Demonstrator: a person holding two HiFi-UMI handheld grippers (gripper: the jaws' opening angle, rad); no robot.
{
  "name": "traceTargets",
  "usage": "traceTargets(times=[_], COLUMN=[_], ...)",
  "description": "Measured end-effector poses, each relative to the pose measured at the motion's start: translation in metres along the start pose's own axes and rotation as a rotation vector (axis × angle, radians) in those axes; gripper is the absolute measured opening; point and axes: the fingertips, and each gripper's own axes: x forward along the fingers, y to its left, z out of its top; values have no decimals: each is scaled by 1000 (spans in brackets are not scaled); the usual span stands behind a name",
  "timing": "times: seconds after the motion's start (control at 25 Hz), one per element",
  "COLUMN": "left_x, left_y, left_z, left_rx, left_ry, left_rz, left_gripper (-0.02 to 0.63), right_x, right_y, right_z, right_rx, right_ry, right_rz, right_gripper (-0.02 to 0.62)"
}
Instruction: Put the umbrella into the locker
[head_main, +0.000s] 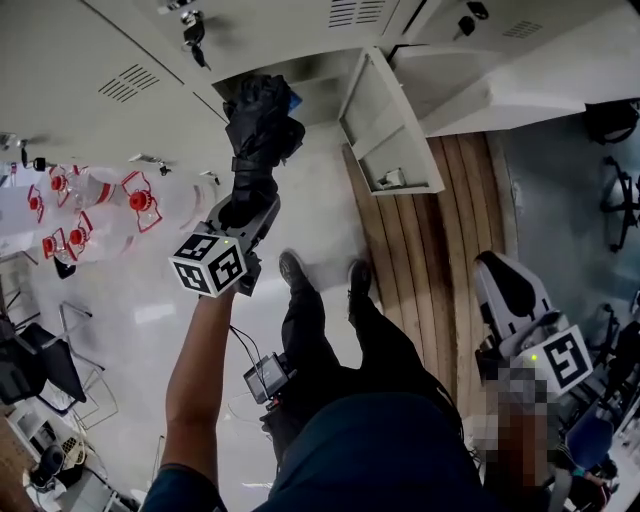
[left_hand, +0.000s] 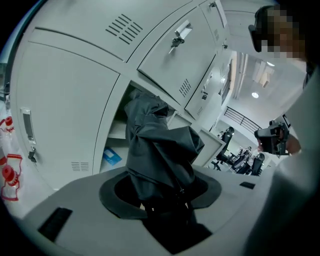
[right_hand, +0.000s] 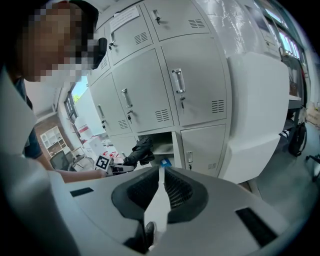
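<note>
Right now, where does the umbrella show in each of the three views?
Head view: umbrella upper centre, its tip at the locker mouth.
Left gripper view: umbrella dead centre, clamped between the jaws.
Right gripper view: umbrella small, just left of centre.
Shared landmark: the open locker right behind it.

The pale floor (head_main: 330, 215) is spread before the open locker (head_main: 320, 95), with wooden boards (head_main: 450, 230) laid alongside. A pair of shoes (head_main: 293, 270) is planted on it. A blue item (left_hand: 111, 156) is laid beneath the locker's shelf (right_hand: 162, 147).
</note>
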Motion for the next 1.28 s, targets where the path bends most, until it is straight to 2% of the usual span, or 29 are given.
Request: traceTargets(times=[0.8,1.16,1.28], left_x=[105,153,168], left_y=[74,95,96], left_z=[-2,14,19], left_rx=[-195,-238,-231], left_ry=[3,1,-12], left_rz=[9,10,12], left_gripper=[233,233,233], right_x=[29,39,40], right_y=[-14,-22,-25], right_z=[-43,-50,-52], right_rx=[57,79,83], right_ry=[103,128,135], right_rz=[-93,-134,-147], right_gripper=[49,48,49])
